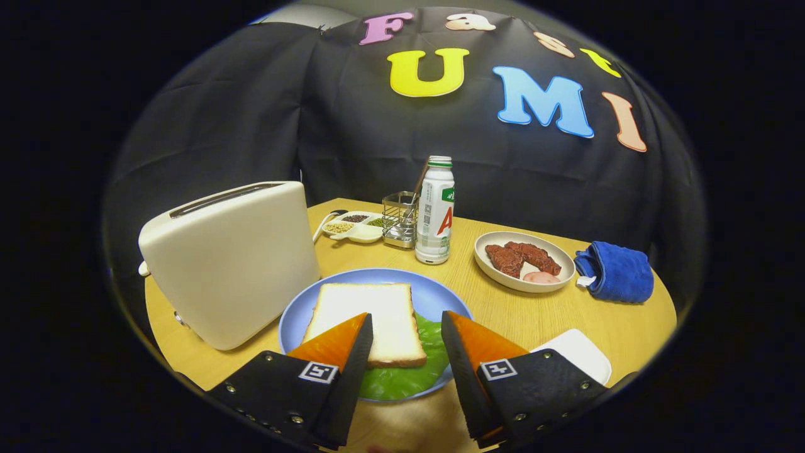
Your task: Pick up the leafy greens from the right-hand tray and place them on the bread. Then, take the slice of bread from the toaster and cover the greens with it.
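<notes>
The gripper (405, 330) is hovering just above the near side of the blue plate (434, 296), its two fingers standing well apart and gripping nothing. Between and just ahead of them one slice of bread (377, 314) is lying flat on the plate, and the leafy greens (409, 371) are peeking out from under its near and right edges (whether a second slice is lying beneath the greens cannot be told). Beside the plate, on the left, one cream toaster (233, 261) is standing on the wooden table (503, 314). By the right finger, a white tray (578, 352) is showing one corner. Beyond the plate one white bottle (435, 214) with a green cap is standing upright, touching or almost touching a wire holder (400, 220), with a divided dish (352, 226) of three kinds of grains just left of that. Right of the bottle one oval dish (525, 261) is carrying two dark meat pieces and one pink slice, and one folded blue cloth (616, 270) is resting beside it.
</notes>
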